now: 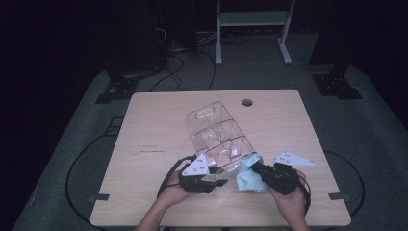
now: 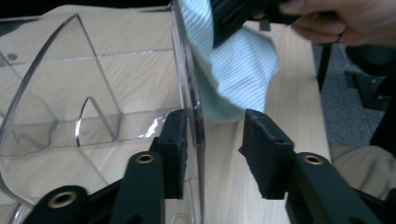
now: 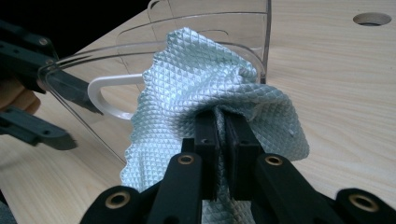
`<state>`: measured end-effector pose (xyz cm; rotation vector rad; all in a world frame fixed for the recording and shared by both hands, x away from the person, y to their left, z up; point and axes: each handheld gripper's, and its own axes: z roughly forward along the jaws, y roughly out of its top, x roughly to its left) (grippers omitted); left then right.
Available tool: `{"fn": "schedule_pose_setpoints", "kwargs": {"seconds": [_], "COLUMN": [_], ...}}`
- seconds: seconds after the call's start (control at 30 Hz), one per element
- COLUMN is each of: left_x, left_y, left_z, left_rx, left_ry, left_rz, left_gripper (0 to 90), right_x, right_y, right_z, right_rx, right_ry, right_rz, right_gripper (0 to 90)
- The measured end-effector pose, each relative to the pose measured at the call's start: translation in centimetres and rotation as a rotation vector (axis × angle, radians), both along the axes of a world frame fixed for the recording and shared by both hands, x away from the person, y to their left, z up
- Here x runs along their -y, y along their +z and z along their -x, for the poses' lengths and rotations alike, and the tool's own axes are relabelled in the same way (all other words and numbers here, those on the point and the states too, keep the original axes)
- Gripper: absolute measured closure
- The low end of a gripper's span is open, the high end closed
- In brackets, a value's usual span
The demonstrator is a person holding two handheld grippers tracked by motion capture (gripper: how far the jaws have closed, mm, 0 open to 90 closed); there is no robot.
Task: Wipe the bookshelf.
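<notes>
I observe a clear acrylic organiser with stepped compartments [image 1: 217, 137] standing on the light wooden table [image 1: 154, 120], near the table's centre and leaning towards its 11 o'clock corner. Its near end faces me at 6 o'clock.

My left gripper [image 1: 215, 181] sits at the organiser's 7 o'clock corner. In the left gripper view the jaws straddle one transparent side wall [image 2: 189, 98]: one pad [image 2: 173, 149] lies against the wall's inner face, the other pad [image 2: 264, 149] stands off from the outer face with bare table between. The jaws are therefore partly apart and not clamping the wall.

My right gripper [image 1: 255, 168] lies at the organiser's 4 o'clock side. In the right gripper view its jaws are pressed almost together on a bunched fold of the pale blue waffle-textured cloth [image 3: 210, 88]. The cloth spreads out beyond the pads and lies against the organiser's curved outer wall [image 3: 140, 51], next to the cut-out handle slot [image 3: 109, 100]. In the high view the cloth [image 1: 248, 173] sits between the two grippers, touching the organiser's near right corner.

A grey three-cornered plate [image 1: 292, 159] lies at the right gripper's 1 o'clock. A round cable hole [image 1: 247, 102] marks the table's far edge at 12 o'clock.
</notes>
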<state>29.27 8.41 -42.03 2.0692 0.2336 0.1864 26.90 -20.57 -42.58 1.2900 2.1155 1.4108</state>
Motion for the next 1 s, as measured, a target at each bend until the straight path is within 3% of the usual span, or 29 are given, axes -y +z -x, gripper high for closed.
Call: {"fn": "schedule_pose_setpoints", "kwargs": {"seconds": [0.17, 0.4, 0.67, 0.87, 1.0], "left_x": [-1.2, -3.1, -4.3, -5.2, -4.9], "left_y": [1.0, 2.0, 2.3, 1.8, 1.2], "left_z": [-0.2, -0.7, -1.9, -3.6, -4.6], "left_rx": [0.006, 0.02, 0.026, 0.033, 0.036], "left_ry": [0.019, 0.061, 0.133, 0.211, 0.235], "left_rz": [0.021, 0.054, 0.049, 0.034, 0.014], "left_gripper": [48.8, 44.9, 39.0, 27.8, 19.9], "right_x": [0.3, 0.2, 0.3, 0.3, 0.3], "right_y": [-0.5, -0.6, -0.6, -0.6, -0.6], "right_z": [-0.1, -0.1, -0.2, -0.3, -0.3], "right_rx": [-0.016, -0.021, -0.028, -0.028, -0.03], "right_ry": [-0.002, 0.002, 0.011, 0.014, 0.016], "right_rz": [-0.009, -0.012, -0.016, -0.021, -0.022], "right_gripper": [83.8, 83.8, 83.8, 83.7, 83.6]}}
